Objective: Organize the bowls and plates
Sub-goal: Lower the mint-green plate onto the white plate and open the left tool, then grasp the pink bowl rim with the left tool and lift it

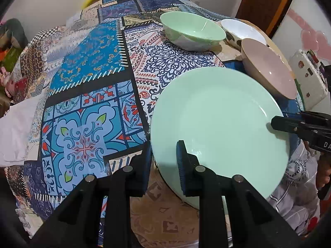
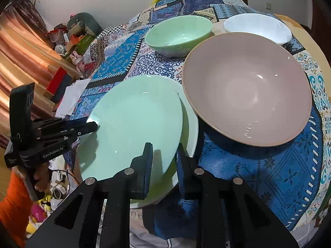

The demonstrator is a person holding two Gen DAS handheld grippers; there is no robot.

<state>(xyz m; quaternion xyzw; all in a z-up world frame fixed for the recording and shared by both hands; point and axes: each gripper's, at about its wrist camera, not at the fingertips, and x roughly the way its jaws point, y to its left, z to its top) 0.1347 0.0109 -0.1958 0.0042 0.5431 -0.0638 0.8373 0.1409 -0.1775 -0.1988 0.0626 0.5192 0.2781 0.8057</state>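
Observation:
A mint green plate point(image 1: 217, 119) is held tilted above the patterned tablecloth. My left gripper point(image 1: 164, 159) is shut on its near left rim. My right gripper point(image 2: 164, 161) is shut on its opposite rim point(image 2: 134, 128); its fingertips also show in the left wrist view point(image 1: 278, 123). In the right wrist view a second pale plate point(image 2: 191, 132) lies just under the green one. A pink bowl point(image 2: 246, 86) stands to the right, a green bowl point(image 2: 178, 35) behind, a white bowl point(image 2: 257, 28) at the back right.
The patchwork tablecloth point(image 1: 86, 95) covers the table, with open cloth to the left. Clutter and boxes point(image 2: 68, 41) lie beyond the far left edge by an orange curtain. A white device point(image 1: 308, 76) sits off the right edge.

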